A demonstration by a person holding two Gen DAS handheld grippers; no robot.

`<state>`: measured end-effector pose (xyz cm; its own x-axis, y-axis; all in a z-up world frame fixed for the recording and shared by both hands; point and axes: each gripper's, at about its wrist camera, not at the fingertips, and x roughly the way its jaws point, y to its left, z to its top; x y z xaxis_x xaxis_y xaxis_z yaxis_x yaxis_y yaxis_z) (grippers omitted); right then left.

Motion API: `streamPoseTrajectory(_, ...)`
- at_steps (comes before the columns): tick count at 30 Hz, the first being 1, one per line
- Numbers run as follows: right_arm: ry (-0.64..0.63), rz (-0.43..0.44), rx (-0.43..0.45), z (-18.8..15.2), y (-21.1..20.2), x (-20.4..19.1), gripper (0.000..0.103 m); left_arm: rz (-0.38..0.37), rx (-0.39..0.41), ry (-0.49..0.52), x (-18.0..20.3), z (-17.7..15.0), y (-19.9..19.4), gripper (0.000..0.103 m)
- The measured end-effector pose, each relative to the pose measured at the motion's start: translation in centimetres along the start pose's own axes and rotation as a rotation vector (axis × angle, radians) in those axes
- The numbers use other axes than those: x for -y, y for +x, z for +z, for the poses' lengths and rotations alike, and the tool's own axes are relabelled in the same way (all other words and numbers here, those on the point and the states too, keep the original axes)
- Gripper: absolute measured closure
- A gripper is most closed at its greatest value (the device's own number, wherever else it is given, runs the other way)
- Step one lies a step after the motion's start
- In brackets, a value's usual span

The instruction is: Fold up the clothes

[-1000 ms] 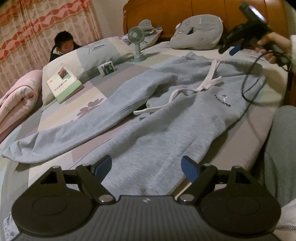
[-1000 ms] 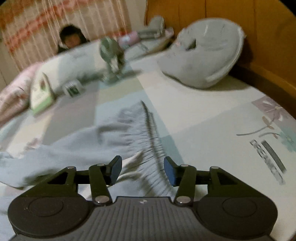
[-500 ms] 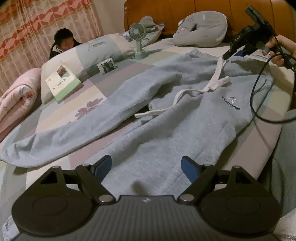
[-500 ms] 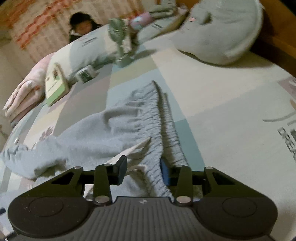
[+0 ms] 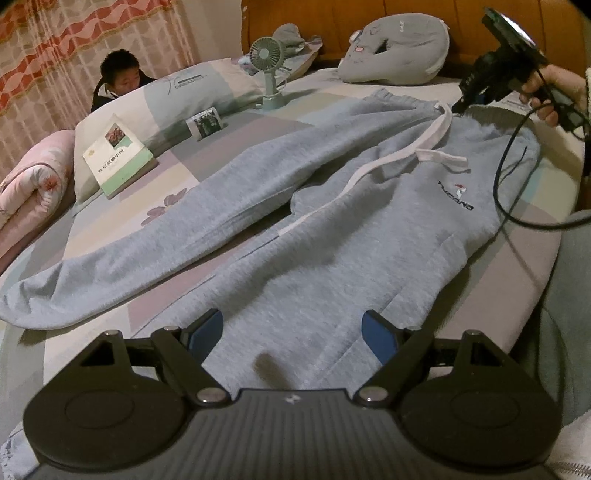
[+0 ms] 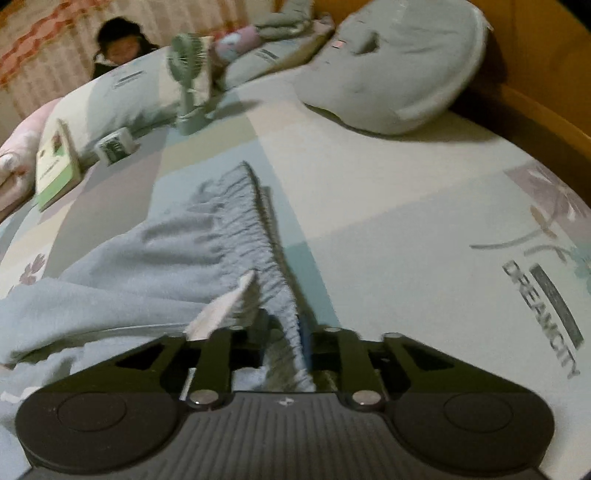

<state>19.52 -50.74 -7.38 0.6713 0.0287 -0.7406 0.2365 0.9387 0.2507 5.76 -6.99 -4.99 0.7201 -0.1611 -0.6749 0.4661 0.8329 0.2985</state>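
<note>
A pair of grey sweatpants (image 5: 332, 221) is lying spread across a patchwork-printed bed (image 5: 177, 173), its waistband toward the wooden headboard (image 5: 332, 22) and its two legs running down toward the foot edge, one leg angling off to the left side of the mattress. The right gripper (image 6: 286, 343), held in a person's hand (image 5: 550, 92) near the head end, is pinching the gathered elastic waistband (image 6: 255, 236) between its closed-in fingers, beside the white drawstring (image 5: 424, 147) that is trailing over the front of the garment; a black cable (image 5: 506, 177) from that tool is looping over the hip. The left gripper (image 5: 291, 328) is hovering just above the nearer leg close to the foot edge, its blue-padded fingers (image 5: 376, 332) spread wide and holding nothing. Along the left side of the bed, a green-covered book (image 5: 118, 158) is leaning against a pillow (image 5: 192, 92), with a small photo card (image 5: 205, 123) beside it and a green desk fan (image 5: 267, 74) standing farther toward the headboard. A grey cushion (image 5: 399, 48) is resting against the headboard, and a pink rolled quilt (image 5: 33, 184) is sitting at the left edge. A second person (image 5: 118, 79) is looking over the pillow, in front of striped curtains (image 5: 74, 44).
</note>
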Motion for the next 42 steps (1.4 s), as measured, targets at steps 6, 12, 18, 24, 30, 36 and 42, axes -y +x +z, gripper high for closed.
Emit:
streamPoseTrajectory(6, -0.041, 0.055, 0.090, -1.2, -6.6, -2.1, 0.054, 0.004, 0.004, 0.024, -0.3, -0.2, -0.8, 0.020)
streamPoseTrajectory(12, -0.170, 0.205, -0.005, -6.2, -9.8, -7.4, 0.044, -0.022, 0.002, 0.098, 0.9, -1.1, -1.6, 0.020)
streamPoseTrajectory(18, -0.315, 0.230, -0.129, -12.6, -9.5, -12.9, 0.039, -0.029, 0.001, 0.137, 1.7, -2.8, -1.9, 0.020)
streamPoseTrajectory(24, -0.600, 0.129, -0.066, -16.7, -9.1, -17.2, 0.030, 0.036, -0.014, 0.233, 2.3, -4.3, -0.9, 0.020)
streamPoseTrajectory(30, -0.898, 0.018, 0.023, -20.5, -8.8, -21.3, 0.028, 0.086, 0.034, 0.314, 3.8, -3.5, 0.0, 0.020)
streamPoseTrajectory(36, -1.198, -0.081, 0.162, -23.2, -8.2, -23.7, 0.010, 0.146, 0.102, 0.475, 6.7, -2.5, 1.3, 0.021)
streamPoseTrajectory(42, -1.303, -0.225, 0.192, -21.9, -7.5, -20.7, 0.010, 0.230, 0.132, 0.610, 6.3, -4.2, 1.3, 0.020)
